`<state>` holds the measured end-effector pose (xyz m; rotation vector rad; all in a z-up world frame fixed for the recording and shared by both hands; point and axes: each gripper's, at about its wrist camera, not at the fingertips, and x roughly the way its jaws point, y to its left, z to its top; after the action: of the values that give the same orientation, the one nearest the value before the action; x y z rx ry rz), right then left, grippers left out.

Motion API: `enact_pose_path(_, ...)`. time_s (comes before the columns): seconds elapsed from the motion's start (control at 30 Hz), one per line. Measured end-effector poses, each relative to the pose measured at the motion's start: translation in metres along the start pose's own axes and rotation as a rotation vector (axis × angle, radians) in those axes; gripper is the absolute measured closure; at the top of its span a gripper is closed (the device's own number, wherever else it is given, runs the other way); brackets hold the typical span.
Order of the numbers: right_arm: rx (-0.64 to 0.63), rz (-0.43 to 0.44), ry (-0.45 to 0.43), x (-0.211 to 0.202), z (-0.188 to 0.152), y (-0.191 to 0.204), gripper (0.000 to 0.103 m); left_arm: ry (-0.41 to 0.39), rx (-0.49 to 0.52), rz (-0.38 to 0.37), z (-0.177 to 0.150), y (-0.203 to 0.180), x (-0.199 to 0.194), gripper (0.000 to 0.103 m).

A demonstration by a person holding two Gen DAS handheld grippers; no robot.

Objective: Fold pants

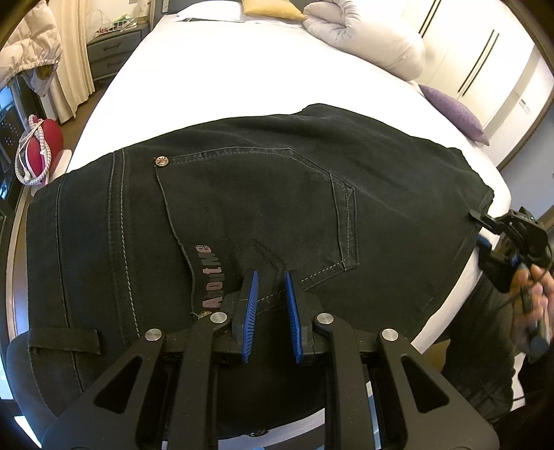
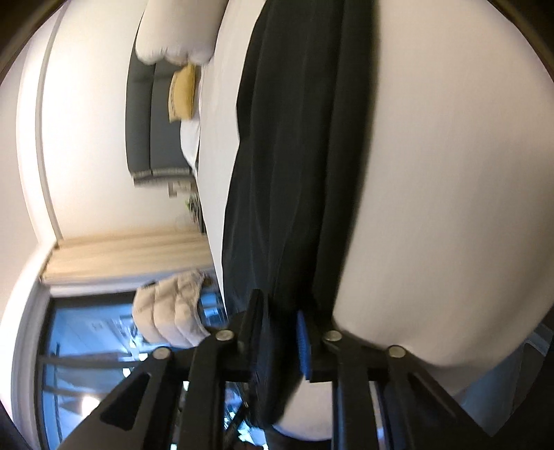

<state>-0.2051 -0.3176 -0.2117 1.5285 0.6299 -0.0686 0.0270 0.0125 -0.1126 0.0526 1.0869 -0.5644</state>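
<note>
Black jeans (image 1: 242,194) lie spread on the white bed (image 1: 225,69), back pocket and a pink logo facing up. My left gripper (image 1: 271,277) points down at the pocket's lower edge, shut on a pinched ridge of the denim between its blue pads (image 1: 251,294). In the left wrist view my right gripper (image 1: 476,216) grips the jeans' right edge, with a hand (image 1: 533,287) behind it. In the blurred, rolled right wrist view the right gripper (image 2: 280,304) is shut on the dark fabric (image 2: 294,138), which stretches away over the sheet (image 2: 450,173).
A bunched white duvet (image 1: 367,38), a yellow pillow (image 1: 270,10) and a purple pillow (image 1: 453,110) lie at the bed's far side. A grey nightstand (image 1: 110,55) and a red object (image 1: 45,138) are left of the bed. White wardrobe doors (image 1: 484,62) stand at the right.
</note>
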Motion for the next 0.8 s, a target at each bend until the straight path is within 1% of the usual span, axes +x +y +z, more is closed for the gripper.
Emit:
enact_pose_path(0.07, 0.009, -0.014, 0.000, 0.000, 0.003, -0.003, 0.101, 0.002, -0.001, -0.001, 0.000, 0.000, 0.000, 0.087)
enact_pose_path(0.17, -0.023, -0.065, -0.023, -0.006, -0.003, -0.001, 0.102, 0.004, 0.006, -0.002, 0.001, 0.000, 0.001, 0.087)
enact_pose_path(0.27, -0.007, -0.054, -0.035, -0.009, -0.006, -0.005, 0.102, 0.010, 0.003, -0.012, 0.002, 0.003, 0.000, 0.087)
enact_pose_path(0.4, -0.069, -0.054, -0.037, -0.004, -0.001, 0.004, 0.101, 0.010, -0.004, -0.026, 0.003, 0.006, 0.001, 0.087)
enact_pose_path(0.43, -0.072, -0.051, -0.052, -0.005, 0.003, 0.005, 0.100, 0.009, -0.005, -0.027, 0.003, 0.006, 0.001, 0.087)
enact_pose_path(0.5, -0.036, -0.017, -0.080, -0.010, 0.015, 0.002, 0.093, 0.007, -0.011, -0.028, 0.002, 0.006, 0.001, 0.087)
enact_pose_path(0.6, -0.021, -0.002, -0.139, -0.021, 0.036, 0.002, 0.092, 0.008, -0.010, -0.027, 0.002, 0.006, 0.000, 0.087)
enact_pose_path(0.63, -0.012, 0.003, -0.156, -0.024, 0.042, 0.001, 0.092, 0.009, -0.008, -0.026, 0.002, 0.006, 0.001, 0.087)
enact_pose_path(0.67, 0.006, 0.015, -0.175, -0.028, 0.048, -0.002, 0.095, 0.009, -0.008, -0.026, 0.002, 0.006, 0.000, 0.087)
enact_pose_path(0.7, 0.025, 0.019, -0.190, -0.031, 0.055, -0.005, 0.102, 0.009, -0.008, -0.026, 0.002, 0.006, 0.000, 0.087)
enact_pose_path(0.8, 0.049, 0.000, -0.206, -0.038, 0.062, -0.013, 0.102, 0.010, -0.008, -0.025, 0.002, 0.006, 0.001, 0.087)
